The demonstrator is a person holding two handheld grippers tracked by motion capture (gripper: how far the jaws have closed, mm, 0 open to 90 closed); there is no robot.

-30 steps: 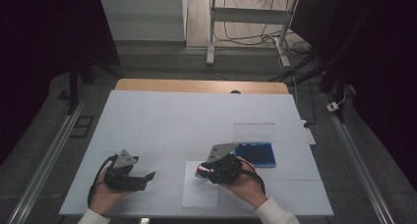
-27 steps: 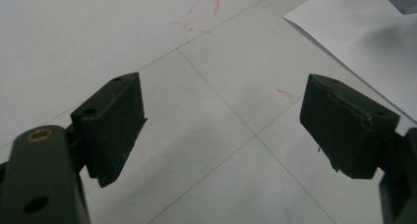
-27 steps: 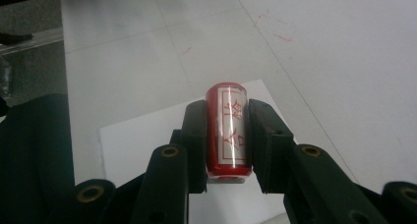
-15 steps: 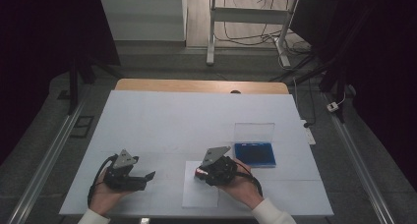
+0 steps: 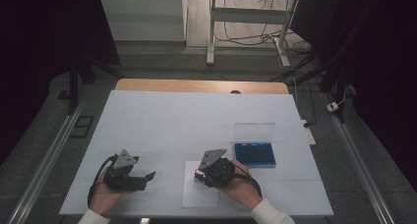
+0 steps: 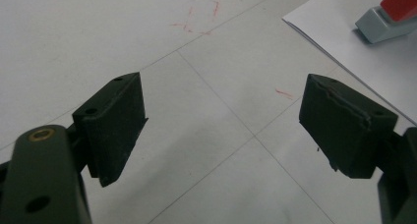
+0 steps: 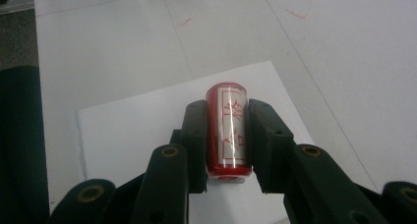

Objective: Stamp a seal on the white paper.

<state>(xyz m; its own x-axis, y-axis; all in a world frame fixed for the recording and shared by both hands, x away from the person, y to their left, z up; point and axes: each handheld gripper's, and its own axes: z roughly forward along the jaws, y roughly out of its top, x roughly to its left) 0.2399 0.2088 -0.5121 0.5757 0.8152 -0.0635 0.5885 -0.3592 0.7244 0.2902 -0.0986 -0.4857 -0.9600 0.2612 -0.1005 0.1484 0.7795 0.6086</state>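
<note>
1. Surface point(image 5: 196, 121): one white-topped work surface w/ a wooden strip along its far edge. Faint seam lines cross it. Red pen marks sit on the top, incl. a small sketched rectangle seen in the left tool view; none reads as text.
2. Paper sheet point(image 5: 194, 194): one white sheet, flat on the surface near the front edge, approx. centre. Blank where visible.
3. Blue case point(image 5: 254, 154): one flat blue tray w/ a clear lid standing up behind it, on the surface to the right of the sheet and well apart from both tools. No label legible.
4. Right tool point(image 5: 199, 175): one, held in the person's right hand point(image 5: 241, 184) over the sheet. In the right tool view its two black jaws are clamped on the sides of the stamp.
5. Left tool point(image 5: 150, 176): one, held in the left hand point(image 5: 105, 197) at the front left of the surface, beside the sheet's left edge. Jaws spread wide w/ nothing between them; bare surface shows in the gap.
6. Stamp point(image 7: 227, 130): one red cylindrical stamp on a grey base, gripped by the right tool just above the sheet; contact w/ the paper cannot be told. A white label on its barrel carries red characters, prob. Chinese, too glare-washed to read. In the left tool view its grey base shows over the sheet.
</note>
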